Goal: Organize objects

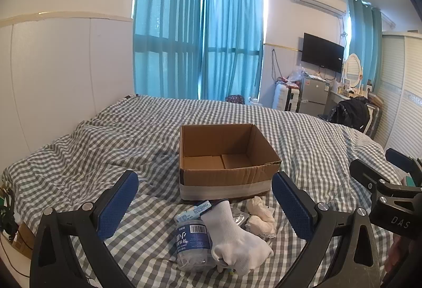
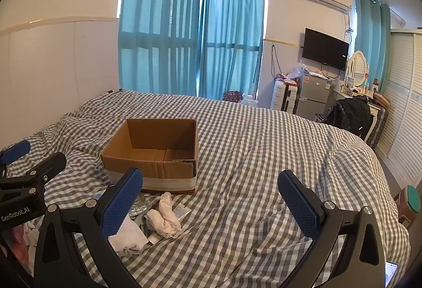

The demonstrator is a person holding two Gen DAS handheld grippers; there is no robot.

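Two hand-held grippers hover above a checked bedspread (image 2: 263,156), jaws released and empty: the left gripper (image 1: 205,205) over a small heap; a white sock (image 1: 234,238) draped on a plastic bottle (image 1: 191,243), crumpled cream cloth (image 1: 261,219) just beside; the right gripper (image 2: 211,199) over bare quilt; beyond the heap, an open cardboard box (image 1: 224,156), nothing inside; teal curtains (image 1: 197,37) behind.
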